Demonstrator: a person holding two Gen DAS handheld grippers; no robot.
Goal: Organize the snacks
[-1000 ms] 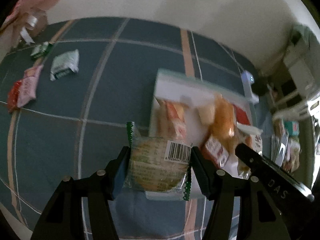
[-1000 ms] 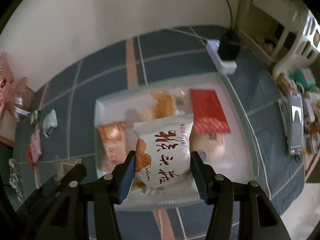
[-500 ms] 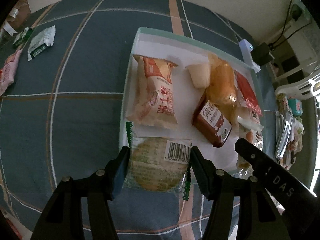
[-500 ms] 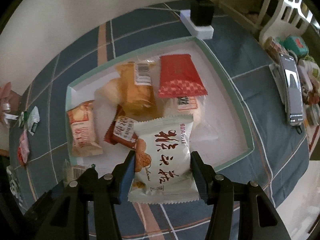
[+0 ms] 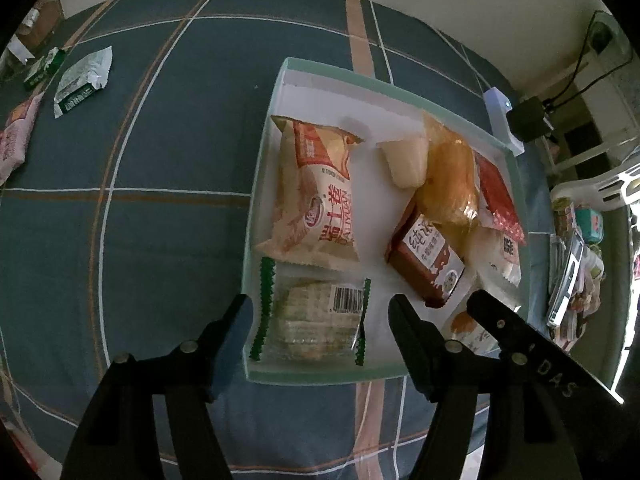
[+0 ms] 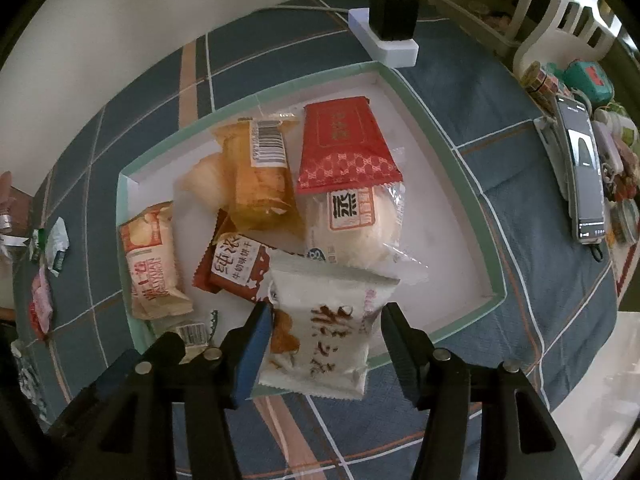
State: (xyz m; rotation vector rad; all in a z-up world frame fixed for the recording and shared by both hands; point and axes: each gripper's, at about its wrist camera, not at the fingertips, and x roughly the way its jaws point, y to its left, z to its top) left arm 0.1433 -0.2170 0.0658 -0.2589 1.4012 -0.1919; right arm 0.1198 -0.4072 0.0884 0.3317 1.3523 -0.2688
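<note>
Both grippers have released: cracker pack (image 5: 312,320) and white packet (image 6: 324,332) lie between spread jaws.

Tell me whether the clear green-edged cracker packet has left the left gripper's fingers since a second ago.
Yes. The clear green-edged cracker packet now lies in the near left corner of the mint-rimmed white tray, and the left gripper has opened around it.

Black tool (image 5: 318,316), silver screws, blue pads (image 6: 256,344).
</note>
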